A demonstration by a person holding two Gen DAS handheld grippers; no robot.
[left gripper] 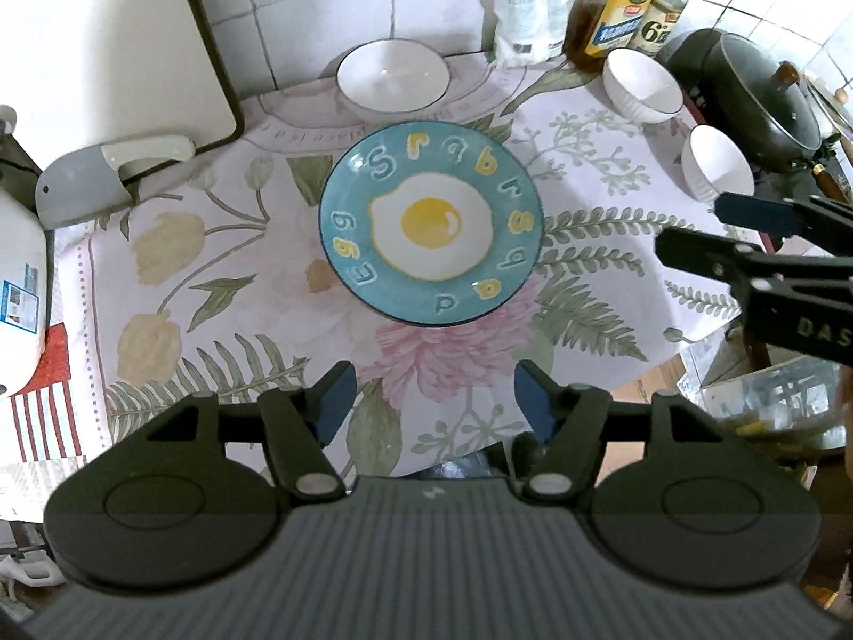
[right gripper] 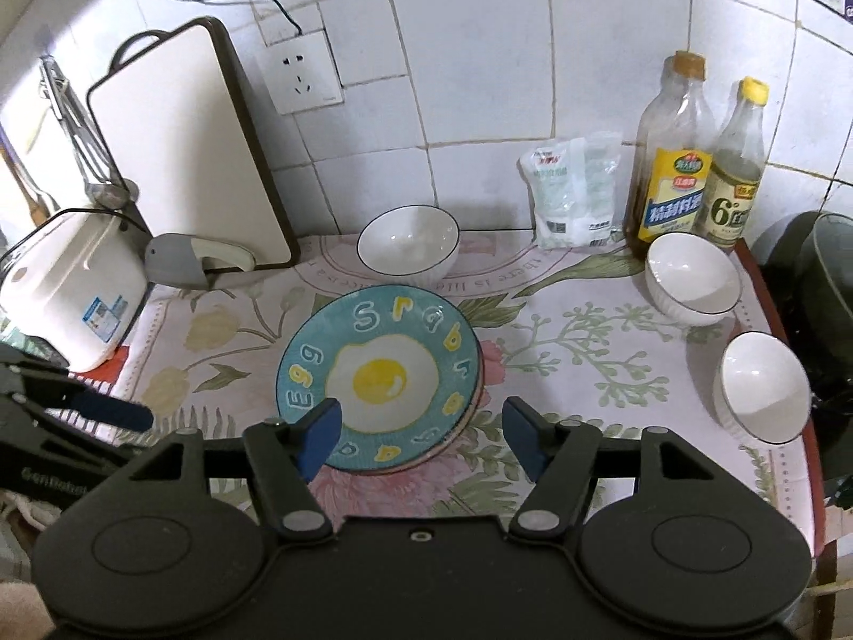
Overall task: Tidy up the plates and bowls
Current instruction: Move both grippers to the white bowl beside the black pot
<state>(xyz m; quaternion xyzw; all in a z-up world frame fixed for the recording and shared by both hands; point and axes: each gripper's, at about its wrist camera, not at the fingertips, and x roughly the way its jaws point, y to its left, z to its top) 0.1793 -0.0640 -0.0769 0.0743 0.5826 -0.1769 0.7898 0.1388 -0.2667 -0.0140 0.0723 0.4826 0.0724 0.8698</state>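
egg plate (left gripper: 431,224) on table, left fingers (left gripper: 338,400) apart, right fingers (right gripper: 320,437) apart, both empty

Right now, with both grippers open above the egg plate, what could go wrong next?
1. The egg plate sits on other plates whose rims show beneath it; a nudge could slide the stack.
2. Two small white bowls stand near the table's right edge, where the right gripper could knock one off.
3. The oil bottle behind could tip.

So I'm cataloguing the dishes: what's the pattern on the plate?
Blue plate with a fried egg in the middle and letters around the rim; clearest in the left wrist view.
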